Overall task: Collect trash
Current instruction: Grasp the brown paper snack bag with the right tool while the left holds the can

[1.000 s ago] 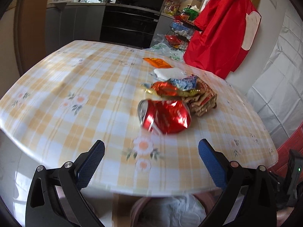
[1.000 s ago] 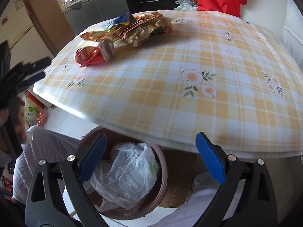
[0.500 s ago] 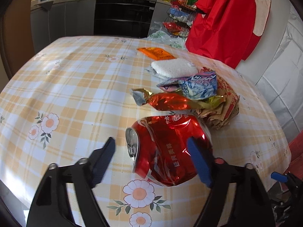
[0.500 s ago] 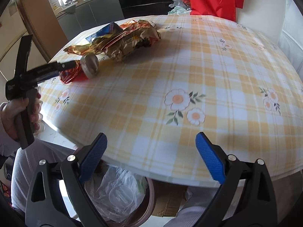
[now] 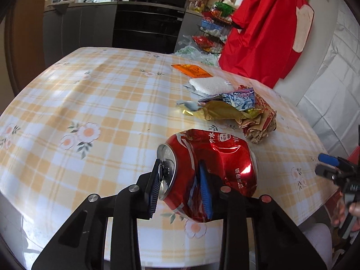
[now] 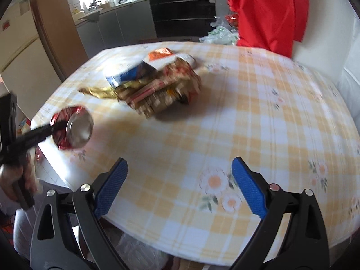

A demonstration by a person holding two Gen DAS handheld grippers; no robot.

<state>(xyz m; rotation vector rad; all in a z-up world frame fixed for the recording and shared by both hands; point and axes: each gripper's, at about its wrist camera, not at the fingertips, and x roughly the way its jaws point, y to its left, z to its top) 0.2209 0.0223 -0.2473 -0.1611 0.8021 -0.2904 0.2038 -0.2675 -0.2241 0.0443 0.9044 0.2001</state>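
A crushed red drink can [image 5: 225, 157] lies near the front edge of the checked table [image 5: 90, 94]. My left gripper [image 5: 179, 163] is closing on it: one pad presses the lid, the other digs into the dented side. In the right wrist view the can [image 6: 67, 117] shows at the left with a left finger [image 6: 38, 136] across it. Behind it lies a pile of crumpled wrappers [image 5: 243, 110] [image 6: 157, 90], a white pad [image 5: 211, 85] and an orange packet [image 5: 191, 70]. My right gripper [image 6: 179, 164] hangs open over the table's front edge, holding nothing.
A red cloth [image 5: 265, 29] hangs behind the table on the right. A clear plastic bag [image 6: 137, 253] shows below the table's edge. Kitchen cabinets [image 5: 146, 24] and a wire rack of goods stand at the back. A person's hand [image 6: 11, 180] holds the left gripper's handle.
My left gripper moved forward to the can and its jaws narrowed from wide open onto it. My right gripper rose from above the bin to over the table's edge.
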